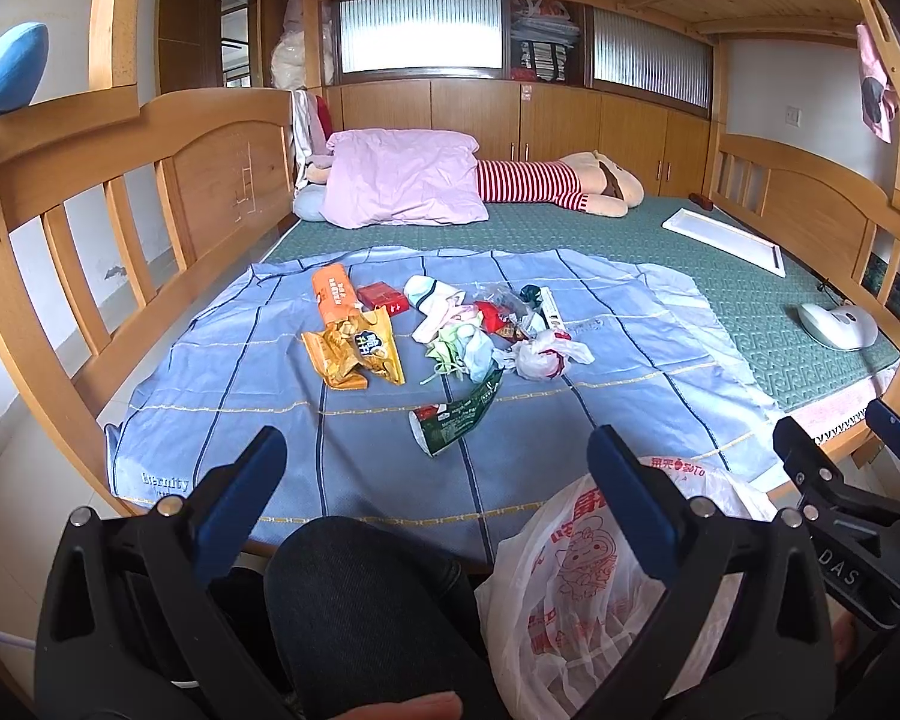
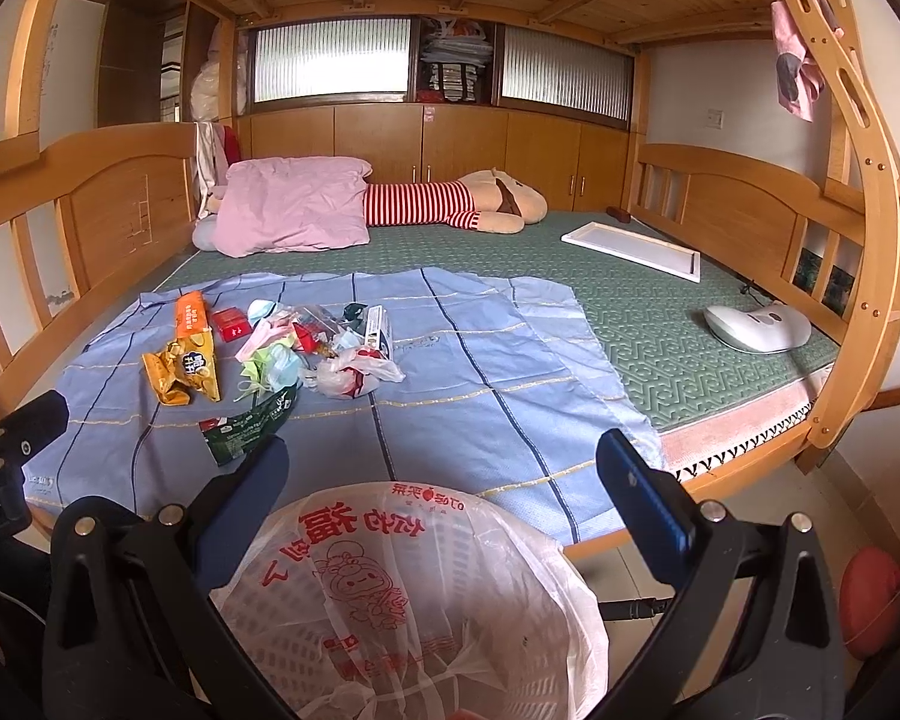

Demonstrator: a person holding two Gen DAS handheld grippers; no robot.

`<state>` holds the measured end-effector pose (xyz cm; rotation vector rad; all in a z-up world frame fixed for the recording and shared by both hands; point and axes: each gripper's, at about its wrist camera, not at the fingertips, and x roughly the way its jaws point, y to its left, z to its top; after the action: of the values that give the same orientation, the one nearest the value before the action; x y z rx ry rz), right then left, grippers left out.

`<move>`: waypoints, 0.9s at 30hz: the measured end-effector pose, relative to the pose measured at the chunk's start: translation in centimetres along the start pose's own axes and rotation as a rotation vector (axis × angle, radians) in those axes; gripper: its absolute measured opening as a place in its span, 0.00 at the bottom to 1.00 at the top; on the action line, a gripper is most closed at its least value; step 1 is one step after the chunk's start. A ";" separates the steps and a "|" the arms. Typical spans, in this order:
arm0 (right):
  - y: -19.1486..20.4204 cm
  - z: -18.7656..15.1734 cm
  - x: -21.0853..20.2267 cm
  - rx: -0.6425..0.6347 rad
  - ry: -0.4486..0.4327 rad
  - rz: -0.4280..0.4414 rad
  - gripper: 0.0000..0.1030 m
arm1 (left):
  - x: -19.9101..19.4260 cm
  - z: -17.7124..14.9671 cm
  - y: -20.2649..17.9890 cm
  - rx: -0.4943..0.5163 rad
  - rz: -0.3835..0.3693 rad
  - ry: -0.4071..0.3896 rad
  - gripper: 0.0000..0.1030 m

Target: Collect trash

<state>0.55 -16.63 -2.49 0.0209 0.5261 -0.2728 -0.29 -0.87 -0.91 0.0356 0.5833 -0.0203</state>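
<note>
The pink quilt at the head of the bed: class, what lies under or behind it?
A plush toy in a red-striped shirt sticks out from under the pink quilt, and a pale blue cushion peeks out at its left edge. The toy's other end is covered.

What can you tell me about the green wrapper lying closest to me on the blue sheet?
The green wrapper is a crumpled, torn-open foil-looking packet with white print and a red patch at its near end. It lies flat on the blue sheet, angled toward the trash pile, its far end reaching the pale face masks. Neither gripper touches it.
</note>
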 end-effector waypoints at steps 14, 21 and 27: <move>0.2 0.0 -0.1 -0.003 -0.001 0.001 0.97 | 0.1 -0.3 0.0 0.002 -0.003 0.002 0.97; 0.3 0.0 -0.1 -0.002 -0.001 0.000 0.97 | 0.1 -0.3 -0.2 0.005 -0.010 0.006 0.97; 0.3 0.0 -0.1 -0.003 -0.002 0.000 0.97 | 0.1 -0.2 -0.1 0.006 -0.011 0.011 0.97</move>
<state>0.57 -16.32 -2.46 0.0179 0.5244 -0.2725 -0.35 -0.99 -1.13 0.0380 0.5943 -0.0324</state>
